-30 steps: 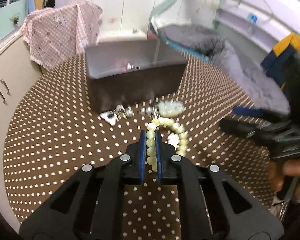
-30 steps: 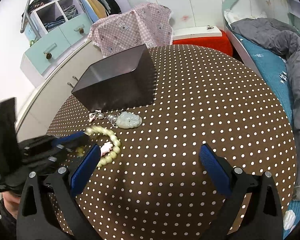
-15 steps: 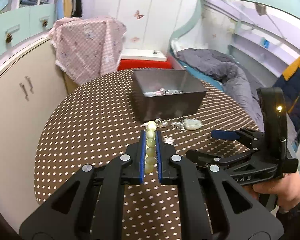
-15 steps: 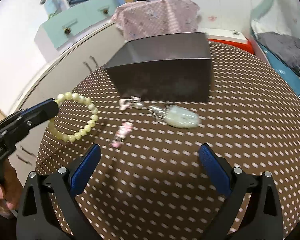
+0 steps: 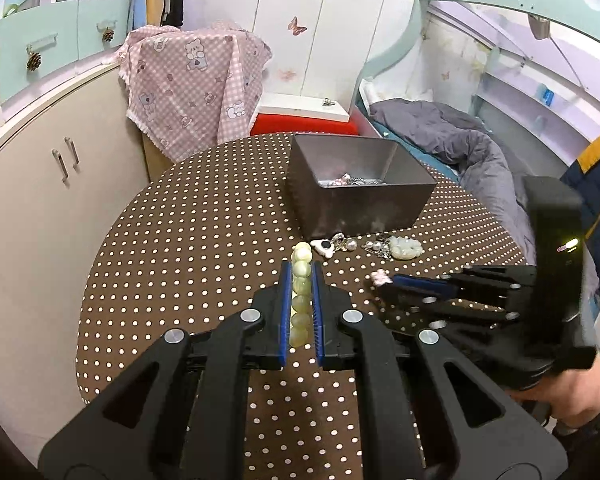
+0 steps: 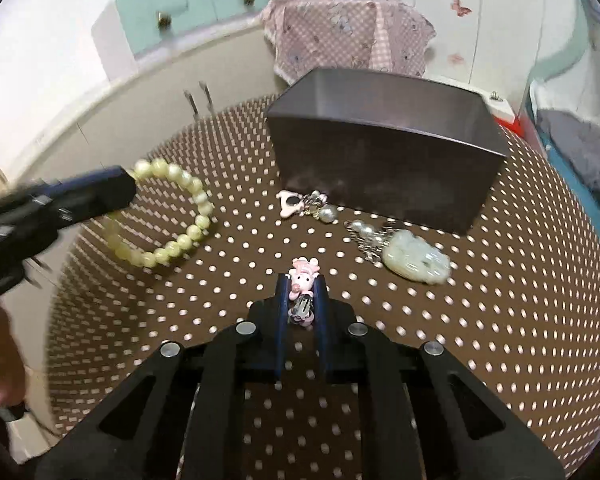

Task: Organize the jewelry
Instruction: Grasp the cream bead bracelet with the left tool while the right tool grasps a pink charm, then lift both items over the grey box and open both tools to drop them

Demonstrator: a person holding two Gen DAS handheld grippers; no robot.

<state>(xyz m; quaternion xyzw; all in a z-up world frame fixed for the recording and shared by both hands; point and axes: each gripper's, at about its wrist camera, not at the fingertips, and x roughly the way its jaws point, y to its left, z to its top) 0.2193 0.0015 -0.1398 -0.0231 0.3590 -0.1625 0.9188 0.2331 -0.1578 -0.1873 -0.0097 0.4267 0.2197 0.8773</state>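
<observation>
My left gripper (image 5: 300, 280) is clamped narrow on the pale yellow-green beaded bracelet (image 5: 301, 292); the beads run in a line between the blue pads, and from the right wrist view the rest of the loop (image 6: 172, 220) hangs out free above the brown white-dotted tablecloth (image 6: 500, 320). My right gripper (image 6: 302, 284) is closed tight on the small pink pig charm (image 6: 303, 280), its head poking out past the fingertips and its metal clasp lying between the pads.

The dark grey rectangular box (image 5: 360, 184) stands ahead of both grippers, open on top, with a few silvery and pink pieces lying in its bottom. Just in front of its near wall lie the white bone-shaped charm with pearl beads (image 6: 304, 206) and, to the right of it, the pale green carved jade pendant on a silver chain (image 6: 414, 260), both on the cloth and apart from each other.

Bare cloth lies between my grippers and the box. The round table edge curves away on the left toward the beige cabinet (image 5: 40, 200), and on the right toward the bed with the grey duvet (image 5: 460, 140).
</observation>
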